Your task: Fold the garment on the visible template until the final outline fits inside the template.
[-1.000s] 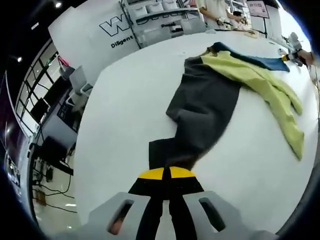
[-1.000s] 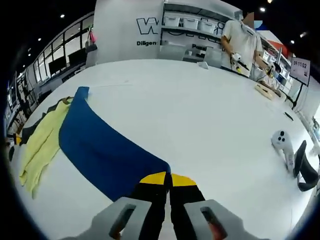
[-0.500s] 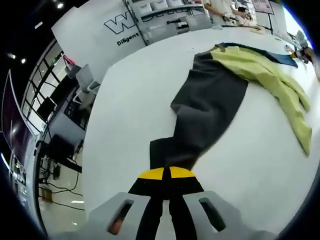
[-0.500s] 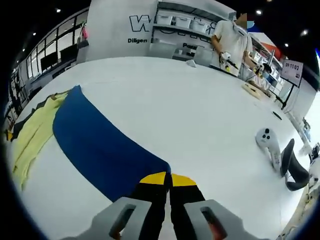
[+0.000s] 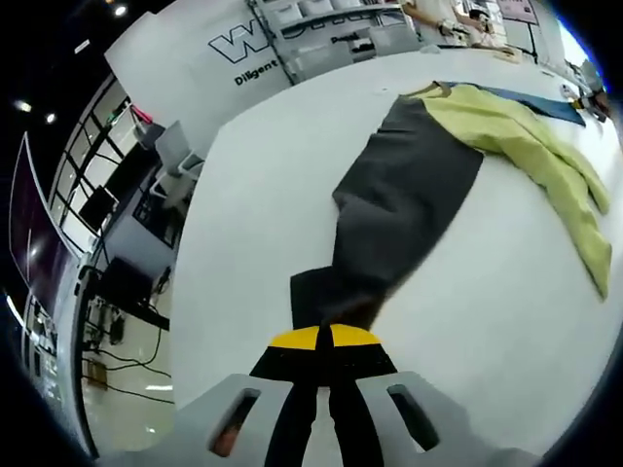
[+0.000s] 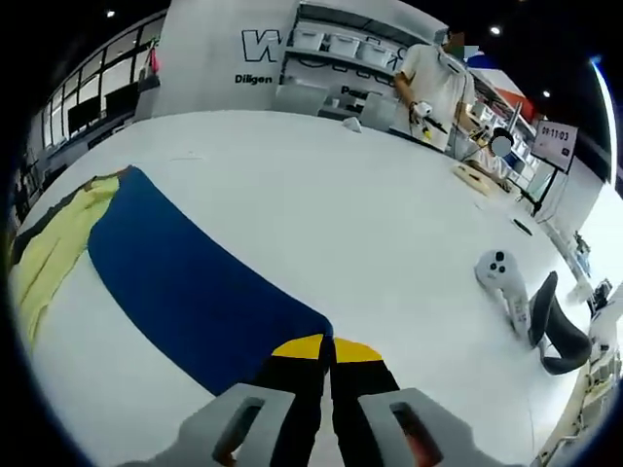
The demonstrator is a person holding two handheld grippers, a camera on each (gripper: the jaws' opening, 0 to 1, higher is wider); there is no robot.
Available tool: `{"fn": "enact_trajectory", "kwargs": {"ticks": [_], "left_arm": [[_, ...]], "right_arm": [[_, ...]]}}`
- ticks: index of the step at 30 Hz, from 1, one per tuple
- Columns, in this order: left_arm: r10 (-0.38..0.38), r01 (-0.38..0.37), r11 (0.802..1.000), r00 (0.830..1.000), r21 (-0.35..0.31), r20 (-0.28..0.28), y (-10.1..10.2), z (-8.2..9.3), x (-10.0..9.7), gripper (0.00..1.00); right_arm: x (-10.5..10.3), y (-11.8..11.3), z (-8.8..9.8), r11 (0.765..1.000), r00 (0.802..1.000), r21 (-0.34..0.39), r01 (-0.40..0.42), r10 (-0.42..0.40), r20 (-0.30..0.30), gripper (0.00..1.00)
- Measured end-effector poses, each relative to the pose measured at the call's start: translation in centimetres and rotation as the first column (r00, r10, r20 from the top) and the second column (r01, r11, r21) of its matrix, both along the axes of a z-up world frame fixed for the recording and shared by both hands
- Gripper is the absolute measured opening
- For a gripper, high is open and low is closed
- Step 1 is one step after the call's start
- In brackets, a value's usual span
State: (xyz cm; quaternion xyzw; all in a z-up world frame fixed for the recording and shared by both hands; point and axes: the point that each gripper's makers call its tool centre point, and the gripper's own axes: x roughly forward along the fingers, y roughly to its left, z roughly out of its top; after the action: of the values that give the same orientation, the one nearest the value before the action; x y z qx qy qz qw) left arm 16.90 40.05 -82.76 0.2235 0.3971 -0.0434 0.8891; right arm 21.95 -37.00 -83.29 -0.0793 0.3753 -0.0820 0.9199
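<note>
- White bench (image 5: pixel 243 195) spreads wide under both my tools, with a grey wall carrying large lettering (image 6: pixel 258 44) and shelving behind it.
- My left gripper (image 5: pixel 322 336) has its jaws closed together on the near end of the garment's dark grey panel (image 5: pixel 399 204), right at the yellow-tipped ends.
- From that pinch, the grey panel runs away from me, long axis going up and to the right across the bench in the left gripper view.
- At its far end it meets the yellow part (image 5: pixel 526 146), which trails off to the right with two long sleeve-like ends lying flat on the bench.
- A sliver of the blue panel (image 5: pixel 526 97) shows beyond the yellow.
- My right gripper (image 6: pixel 328 347) is likewise clamped shut, on the near corner of that blue panel (image 6: pixel 185 282).
- In the right gripper view the blue strip stretches away up and to the left, ending beside the yellow cloth (image 6: pixel 54 243).
- A white handheld controller (image 6: pixel 498 277) and a black stand (image 6: pixel 555 336) lie well apart from the garment, to the right.
- A person in a white shirt (image 6: pixel 433 83) stands at the bench's far edge.
</note>
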Motion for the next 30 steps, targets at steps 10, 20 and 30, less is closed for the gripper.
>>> {"fn": "enact_trajectory", "kwargs": {"ticks": [10, 20, 30], "left_arm": [[0.022, -0.022, 1.000, 1.000, 0.017, 0.002, 0.6, 0.1, -0.1, 0.01], [0.045, -0.045, 0.999, 0.999, -0.003, 0.011, 0.1, -0.1, -0.6, 0.01], [0.019, -0.018, 1.000, 0.999, -0.026, 0.033, -0.5, 0.2, -0.9, 0.01]], "right_arm": [[-0.5, -1.3, -0.8, 1.000, 1.000, -0.015, 0.019, -0.020, -0.018, 0.00], [-0.6, -1.8, -0.9, 0.999, 0.999, -0.005, 0.049, -0.049, -0.008, 0.00], [-0.4, -2.2, -0.2, 0.998, 1.000, -0.052, 0.020, -0.021, -0.002, 0.00]]}}
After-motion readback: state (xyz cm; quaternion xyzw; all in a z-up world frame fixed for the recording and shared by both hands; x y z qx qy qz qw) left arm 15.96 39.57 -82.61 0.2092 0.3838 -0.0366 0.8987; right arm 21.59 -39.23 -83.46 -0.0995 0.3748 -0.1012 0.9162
